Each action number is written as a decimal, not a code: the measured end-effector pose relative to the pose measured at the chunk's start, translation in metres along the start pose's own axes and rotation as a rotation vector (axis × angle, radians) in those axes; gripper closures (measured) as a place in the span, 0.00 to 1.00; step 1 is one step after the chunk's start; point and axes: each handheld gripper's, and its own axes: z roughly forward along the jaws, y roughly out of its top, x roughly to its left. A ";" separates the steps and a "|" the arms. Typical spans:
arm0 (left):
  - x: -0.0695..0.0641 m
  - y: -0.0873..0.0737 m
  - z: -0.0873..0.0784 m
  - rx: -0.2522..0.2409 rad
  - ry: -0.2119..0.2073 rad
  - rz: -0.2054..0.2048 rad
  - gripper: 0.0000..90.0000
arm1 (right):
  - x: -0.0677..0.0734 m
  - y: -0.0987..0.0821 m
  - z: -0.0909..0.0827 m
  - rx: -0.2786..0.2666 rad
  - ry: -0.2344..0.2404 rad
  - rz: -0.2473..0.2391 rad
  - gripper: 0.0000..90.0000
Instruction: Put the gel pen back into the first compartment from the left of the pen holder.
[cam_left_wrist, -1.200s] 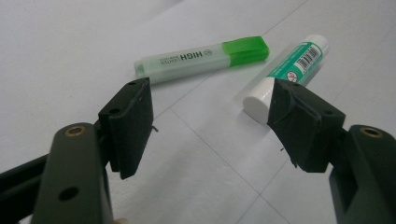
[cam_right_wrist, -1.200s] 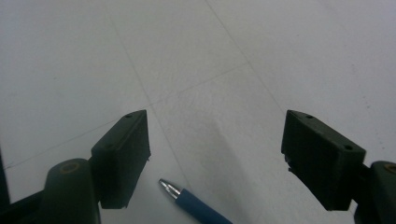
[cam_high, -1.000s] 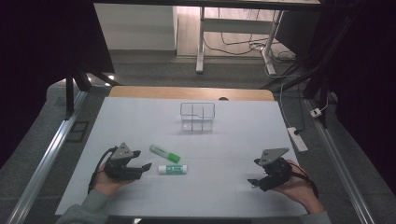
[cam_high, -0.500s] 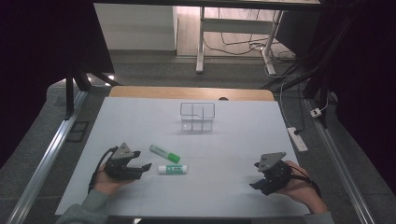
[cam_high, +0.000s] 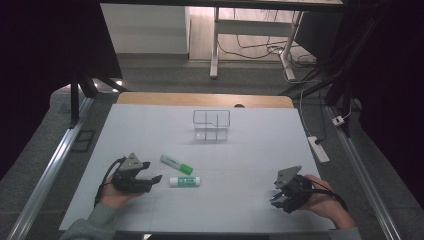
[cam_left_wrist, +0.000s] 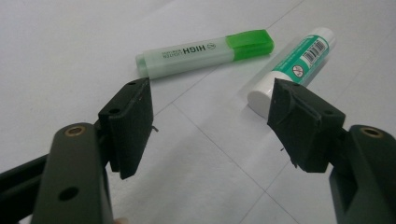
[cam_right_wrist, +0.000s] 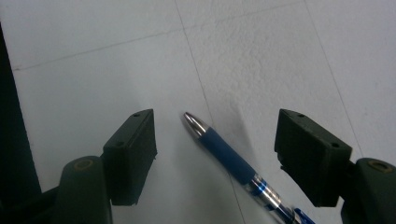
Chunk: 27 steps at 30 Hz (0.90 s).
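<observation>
Both tools stood with jaws apart on my worktop (cam_high: 150, 130): right tool (cam_right_wrist: 215, 158), just closing, straddled the pen (cam_right_wrist: 233, 163); left tool (cam_left_wrist: 210, 116) faced glue stick (cam_left_wrist: 292, 65) and highlighter (cam_left_wrist: 205, 51). Nothing was lifted; the clear organiser (cam_high: 211, 125) beyond sat empty.

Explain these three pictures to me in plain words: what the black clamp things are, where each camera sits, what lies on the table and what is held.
A person sits at a white table and holds a hand-worked claw in each hand: the left claw and the right claw. The wide picture comes from a camera above the table. The two close-ups come from cameras riding on each claw, looking along its black jaws.

On the table lie a green highlighter and a glue stick, just ahead of the left claw, whose jaws stand open. A blue pen lies between the right claw's jaws, which have just been closing but do not yet touch it. A clear divided box stands farther back. Nothing is held.
</observation>
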 end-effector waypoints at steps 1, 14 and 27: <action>0.000 0.000 0.000 0.000 0.000 0.000 0.34 | 0.000 -0.001 0.000 0.007 0.000 0.001 0.33; 0.000 0.000 0.000 0.003 0.000 0.000 0.34 | -0.004 -0.005 0.008 0.066 -0.010 -0.003 0.43; -0.001 0.000 0.001 0.007 0.001 0.006 0.34 | -0.011 -0.011 0.011 0.074 0.061 -0.013 0.69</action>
